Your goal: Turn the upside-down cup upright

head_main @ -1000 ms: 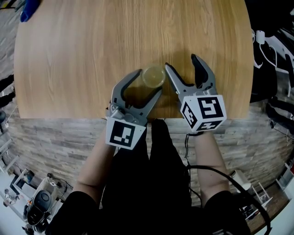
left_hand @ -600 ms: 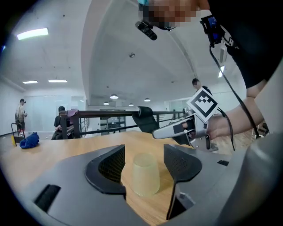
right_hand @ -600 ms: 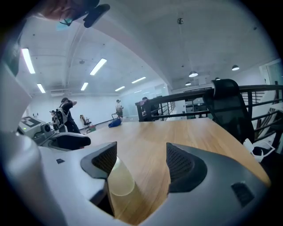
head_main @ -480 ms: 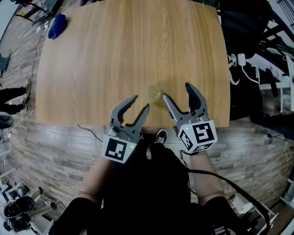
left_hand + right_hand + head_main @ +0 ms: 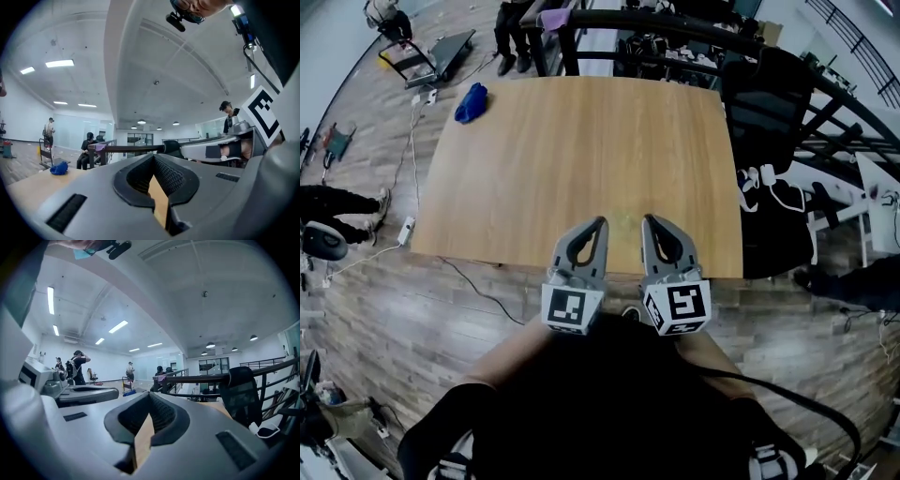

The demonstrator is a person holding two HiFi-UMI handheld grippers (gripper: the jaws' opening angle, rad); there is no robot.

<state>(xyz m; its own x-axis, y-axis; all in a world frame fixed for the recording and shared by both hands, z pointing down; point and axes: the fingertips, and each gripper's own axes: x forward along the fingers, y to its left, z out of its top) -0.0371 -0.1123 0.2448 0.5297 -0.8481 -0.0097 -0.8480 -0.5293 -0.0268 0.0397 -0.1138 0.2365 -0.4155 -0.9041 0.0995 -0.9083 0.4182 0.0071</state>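
Observation:
Both grippers hang side by side, high over the near edge of the wooden table [image 5: 581, 141], and both point level. My left gripper [image 5: 600, 224] is shut with nothing between its jaws; in its own view, my left gripper [image 5: 153, 160] shows closed tips with only table behind them. My right gripper [image 5: 646, 220] is shut and empty too, as its own view of my right gripper [image 5: 149, 398] confirms. On the table between the two tips lies a faint pale spot that may be the clear cup [image 5: 624, 225]; I cannot tell how it stands.
A blue cloth [image 5: 471, 101] lies at the table's far left corner. A black office chair [image 5: 767, 89] stands off the right side, with a railing [image 5: 675, 23] behind. Cables cross the wooden floor at the left. Several people are at the back of the hall.
Both grippers went from open beside the cup to shut. They rose well above the table and drew together; the cup stayed on the table and now looks much smaller.

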